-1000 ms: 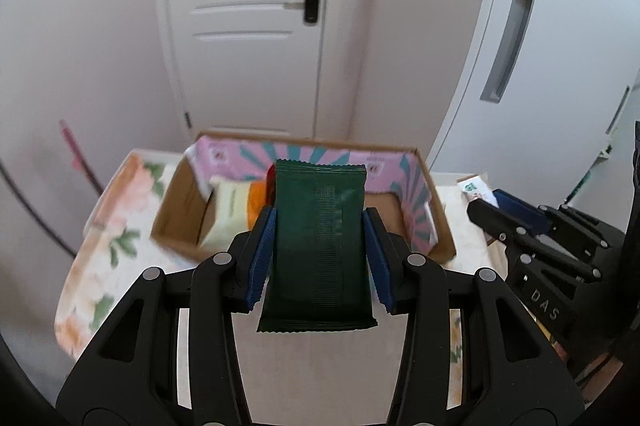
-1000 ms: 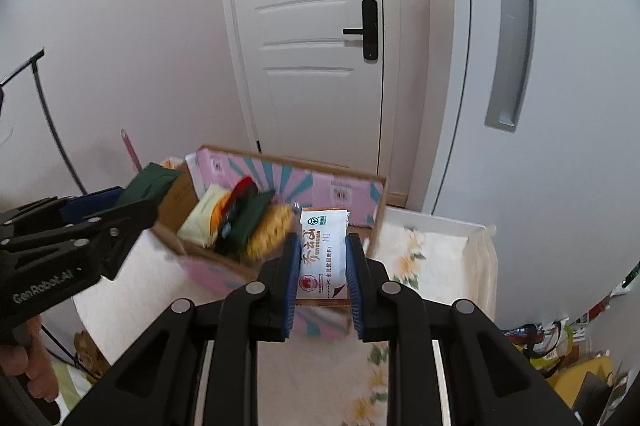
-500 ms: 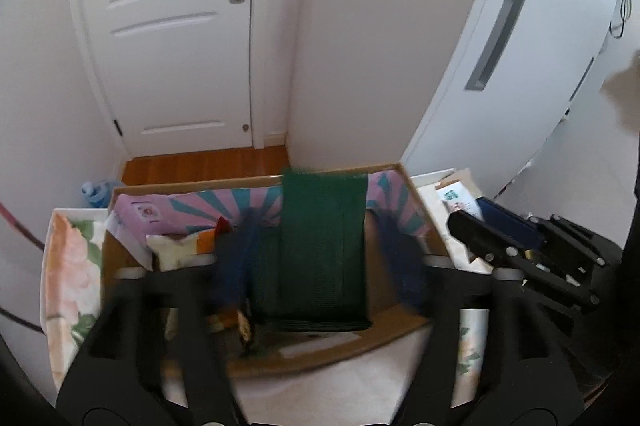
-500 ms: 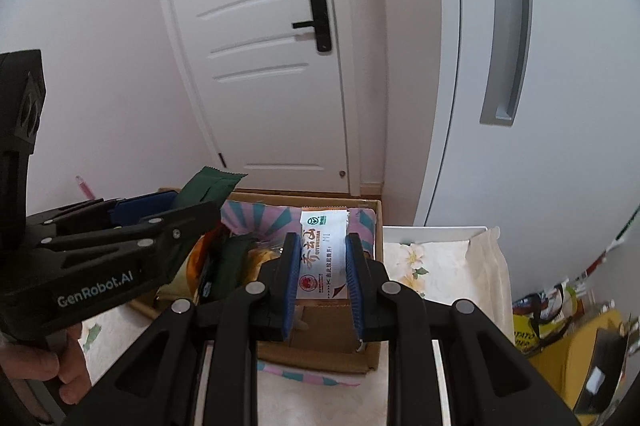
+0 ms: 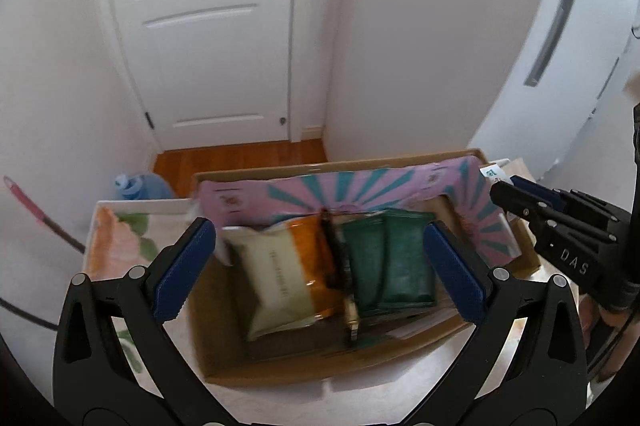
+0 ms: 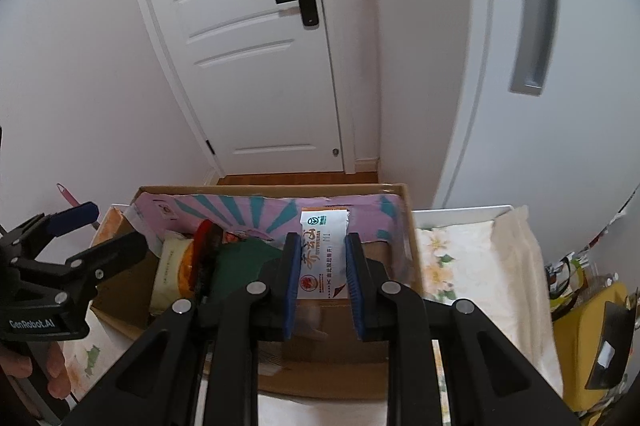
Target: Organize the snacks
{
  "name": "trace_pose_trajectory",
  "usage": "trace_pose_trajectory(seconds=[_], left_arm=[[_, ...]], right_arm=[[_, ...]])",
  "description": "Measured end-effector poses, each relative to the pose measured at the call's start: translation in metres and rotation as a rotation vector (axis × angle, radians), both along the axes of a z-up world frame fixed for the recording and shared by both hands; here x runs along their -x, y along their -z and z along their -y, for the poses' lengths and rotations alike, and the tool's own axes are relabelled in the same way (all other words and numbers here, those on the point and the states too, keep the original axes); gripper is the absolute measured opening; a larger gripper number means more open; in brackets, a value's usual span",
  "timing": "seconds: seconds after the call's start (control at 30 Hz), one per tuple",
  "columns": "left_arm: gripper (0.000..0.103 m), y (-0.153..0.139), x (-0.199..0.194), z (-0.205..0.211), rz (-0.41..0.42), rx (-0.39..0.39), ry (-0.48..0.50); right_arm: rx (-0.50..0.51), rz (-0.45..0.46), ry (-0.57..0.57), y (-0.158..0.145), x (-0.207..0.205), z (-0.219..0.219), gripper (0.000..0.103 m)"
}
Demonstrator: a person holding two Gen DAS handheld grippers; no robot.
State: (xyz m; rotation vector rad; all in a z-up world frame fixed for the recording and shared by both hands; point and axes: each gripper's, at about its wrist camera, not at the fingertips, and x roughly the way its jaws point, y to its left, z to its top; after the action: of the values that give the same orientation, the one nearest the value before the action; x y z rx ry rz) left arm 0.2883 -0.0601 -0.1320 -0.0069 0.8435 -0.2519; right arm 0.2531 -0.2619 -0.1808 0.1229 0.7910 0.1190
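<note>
A cardboard box [image 5: 280,366] with a pink and teal liner holds several snack packets in a row. My left gripper [image 5: 320,258] is open and empty above the box. A dark green packet [image 5: 406,262] stands in the box between the open jaws, beside another green one, an orange one and a cream packet [image 5: 276,286]. My right gripper [image 6: 322,266] is shut on a white snack packet [image 6: 320,254] with red print, held over the right end of the box [image 6: 408,226]. The left gripper also shows in the right wrist view [image 6: 84,238].
The box sits on a table with a floral cloth [image 6: 480,266]. A white door [image 5: 208,26] and walls stand behind it. A blue water bottle [image 5: 140,186] stands on the floor. A yellow bag [image 6: 588,338] lies at the right.
My left gripper has opened and let the dark green packet go into the box. My right gripper has moved over the box with the white packet.
</note>
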Motion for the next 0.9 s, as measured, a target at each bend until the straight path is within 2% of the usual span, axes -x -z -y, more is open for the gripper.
trace_pose_trajectory(seconds=[0.13,0.23,0.27,0.3,0.37,0.57,0.9], left_arm=[[0.103,0.001,0.003,-0.019,-0.007,-0.001,-0.030],[0.103,0.002,0.006,-0.028,-0.008,-0.006,-0.043],[0.103,0.002,0.008,-0.030,-0.007,-0.010,-0.049],[0.103,0.003,0.010,-0.033,-0.008,-0.014,-0.055],[0.103,0.004,0.013,-0.035,-0.011,-0.017,-0.063],[0.103,0.004,0.026,-0.035,-0.028,-0.009,-0.091],[0.103,-0.032,0.071,-0.011,0.052,-0.038,-0.109]], right_arm=[[-0.011,-0.007,-0.042,-0.001,-0.008,-0.016,0.021],[-0.062,-0.031,-0.076,0.002,-0.015,-0.027,0.023],[-0.087,-0.044,-0.073,0.004,-0.018,-0.029,0.034],[-0.102,-0.047,-0.066,0.004,-0.019,-0.029,0.059],[-0.144,-0.038,-0.055,0.004,-0.016,-0.026,0.081],[-0.142,-0.032,-0.042,0.000,-0.002,-0.018,0.081],[-0.136,0.018,-0.068,-0.025,0.037,0.001,0.081]])
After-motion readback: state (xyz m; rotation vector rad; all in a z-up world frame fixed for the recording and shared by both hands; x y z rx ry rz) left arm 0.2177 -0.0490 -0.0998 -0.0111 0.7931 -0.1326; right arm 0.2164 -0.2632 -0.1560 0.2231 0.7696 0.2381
